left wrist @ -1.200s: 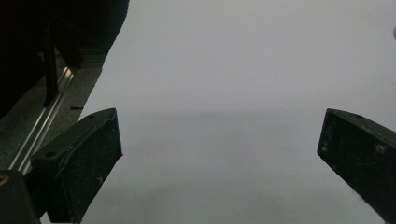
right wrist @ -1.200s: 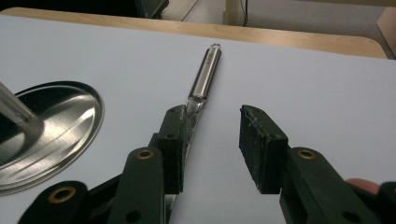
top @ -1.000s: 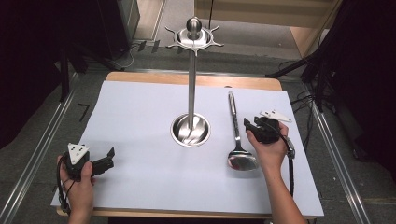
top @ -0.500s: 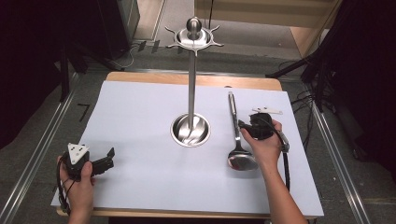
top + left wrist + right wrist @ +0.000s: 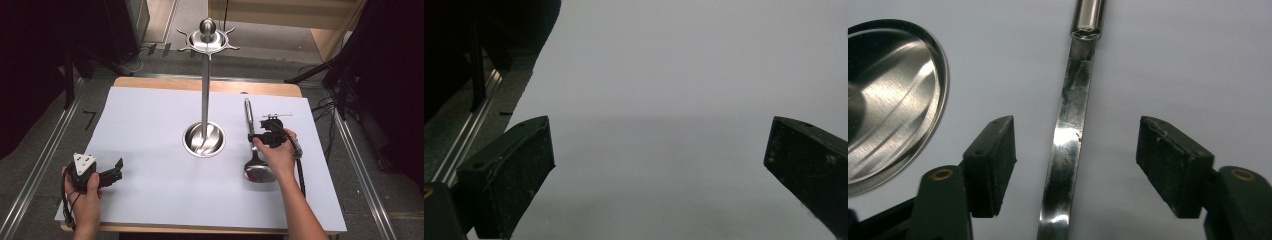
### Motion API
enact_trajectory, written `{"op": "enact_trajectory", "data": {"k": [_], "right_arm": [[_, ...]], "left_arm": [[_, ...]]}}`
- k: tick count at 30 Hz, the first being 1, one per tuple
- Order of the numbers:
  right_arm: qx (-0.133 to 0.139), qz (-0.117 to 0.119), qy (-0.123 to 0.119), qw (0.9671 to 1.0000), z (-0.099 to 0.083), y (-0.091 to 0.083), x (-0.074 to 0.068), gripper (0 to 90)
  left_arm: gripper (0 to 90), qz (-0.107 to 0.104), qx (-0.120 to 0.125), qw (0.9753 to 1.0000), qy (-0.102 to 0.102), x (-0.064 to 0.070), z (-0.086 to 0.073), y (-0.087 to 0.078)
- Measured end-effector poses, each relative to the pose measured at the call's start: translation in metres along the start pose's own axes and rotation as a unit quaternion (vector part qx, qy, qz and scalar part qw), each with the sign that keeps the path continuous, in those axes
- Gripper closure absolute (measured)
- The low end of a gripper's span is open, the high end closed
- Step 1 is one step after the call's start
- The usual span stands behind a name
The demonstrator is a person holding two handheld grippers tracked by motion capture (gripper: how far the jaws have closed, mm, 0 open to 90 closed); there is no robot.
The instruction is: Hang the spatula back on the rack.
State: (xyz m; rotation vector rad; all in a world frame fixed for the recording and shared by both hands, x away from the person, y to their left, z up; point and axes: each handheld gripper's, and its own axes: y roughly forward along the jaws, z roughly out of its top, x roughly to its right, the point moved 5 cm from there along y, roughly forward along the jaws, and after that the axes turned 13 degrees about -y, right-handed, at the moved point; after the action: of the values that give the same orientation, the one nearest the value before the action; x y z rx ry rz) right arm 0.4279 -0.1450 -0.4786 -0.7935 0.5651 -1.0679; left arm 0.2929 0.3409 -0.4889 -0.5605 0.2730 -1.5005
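A long steel ladle (image 5: 248, 116) lies on the white sheet, handle pointing away, bowl near my right hand. My right gripper (image 5: 256, 137) hangs low over its flat neck, open. In the right gripper view the ladle's neck (image 5: 1068, 140) runs up between the two pads of my right gripper (image 5: 1075, 167), touching neither. A steel stand with a round dish base (image 5: 204, 141), a tall pole and a hooked top (image 5: 207, 39) rises at the sheet's middle. My left gripper (image 5: 118, 170) rests at the front left, open, with nothing between its jaws (image 5: 659, 160).
The stand's dish base (image 5: 895, 95) lies just left of the right gripper's left pad. The white sheet (image 5: 150, 115) covers a wooden table. Metal rails (image 5: 40, 165) run along both sides, and dark floor and cables lie beyond the right edge.
My right gripper has moved left and down from beside the ladle to straddle its neck. The left gripper and the stand have not moved.
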Motion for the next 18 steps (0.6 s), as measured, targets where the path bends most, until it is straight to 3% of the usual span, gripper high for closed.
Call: {"op": "enact_trajectory", "data": {"k": [2,3,5,7,9,11,14,18], "right_arm": [[-0.005,-0.001,0.001,1.0000,0.0003,0.0007,-0.0002,30.5],[-0.025,0.005,0.003,0.9997,0.0007,0.0036,-0.0017,31.6],[-0.037,-0.007,0.010,0.9993,0.0011,0.0050,-0.0021,37.5],[-0.038,-0.011,0.012,0.9991,0.0014,0.0058,-0.0021,38.7],[-0.042,0.001,0.026,0.9988,0.0020,0.0068,-0.0028,40.3],[-0.051,-0.003,0.024,0.9984,0.0021,0.0087,-0.0039,49.0],[-0.061,0.003,0.029,0.9977,0.0030,0.0092,-0.0050,51.5],[-0.079,-0.007,0.034,0.9962,0.0082,0.0091,-0.0080,56.7]], "left_arm": [[0.4,0.000,0.000,1.0000,0.000,0.0000,0.0000,0.0000],[0.4,-0.001,0.000,1.0000,0.000,0.0000,0.0000,0.0001],[0.4,0.000,0.000,1.0000,0.000,0.0000,0.0000,0.0000],[0.4,0.000,0.000,1.0000,0.000,-0.0001,0.0000,-0.0001],[0.4,0.000,-0.001,1.0000,0.000,-0.0001,0.0000,-0.0001],[0.4,-0.001,0.000,1.0000,0.000,0.0000,0.0000,0.0001],[0.4,-0.001,0.000,1.0000,0.000,0.0000,0.0000,0.0001],[0.4,-0.001,0.000,1.0000,0.000,0.0000,0.0000,0.0000]]}}
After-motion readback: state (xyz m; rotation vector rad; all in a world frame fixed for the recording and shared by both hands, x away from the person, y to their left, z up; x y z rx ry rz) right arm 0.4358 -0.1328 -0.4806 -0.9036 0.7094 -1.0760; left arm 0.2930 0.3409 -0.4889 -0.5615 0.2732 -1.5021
